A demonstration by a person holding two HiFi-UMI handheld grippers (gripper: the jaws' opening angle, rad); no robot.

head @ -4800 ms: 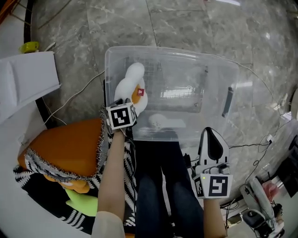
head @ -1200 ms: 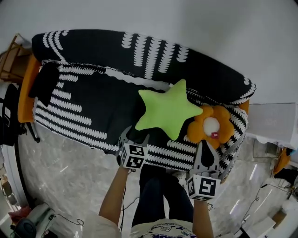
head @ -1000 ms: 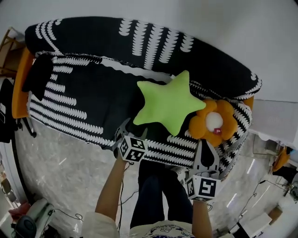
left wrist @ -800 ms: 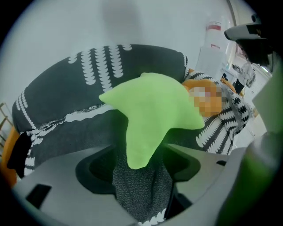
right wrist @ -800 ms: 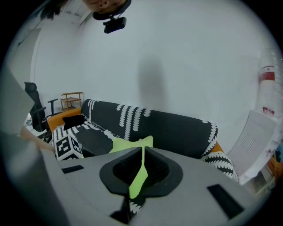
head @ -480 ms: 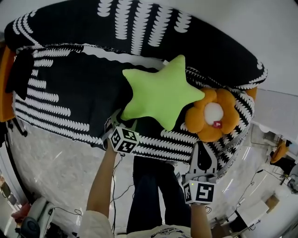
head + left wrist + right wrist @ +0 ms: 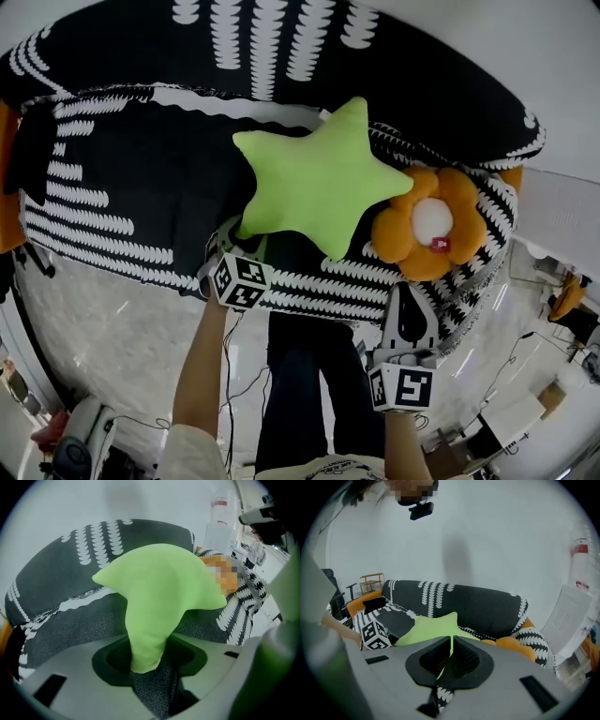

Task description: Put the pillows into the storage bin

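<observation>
A lime-green star pillow (image 7: 319, 183) lies on a sofa under a black-and-white throw (image 7: 141, 178). An orange flower pillow (image 7: 431, 225) with a white centre rests against the star's right side. My left gripper (image 7: 242, 239) is at the star's lower-left point. In the left gripper view that point of the star pillow (image 7: 154, 597) hangs between the jaws of the left gripper (image 7: 147, 644). The jaws are closing, with gaps still on both sides. My right gripper (image 7: 405, 292) hovers shut and empty at the sofa's front edge, below the flower pillow; the right gripper (image 7: 451, 641) faces the star pillow (image 7: 429, 630). No storage bin is in view.
Grey marble floor (image 7: 122, 328) with loose cables runs in front of the sofa. A black cushion (image 7: 33, 155) sits at the sofa's left end. A white unit (image 7: 562, 216) stands past its right end. The person's legs (image 7: 300, 375) are between the grippers.
The view swung from the bin to the sofa. Over the last second my left gripper moved up to the star pillow's lower-left point, which now sits between its jaws. The right gripper barely shifted.
</observation>
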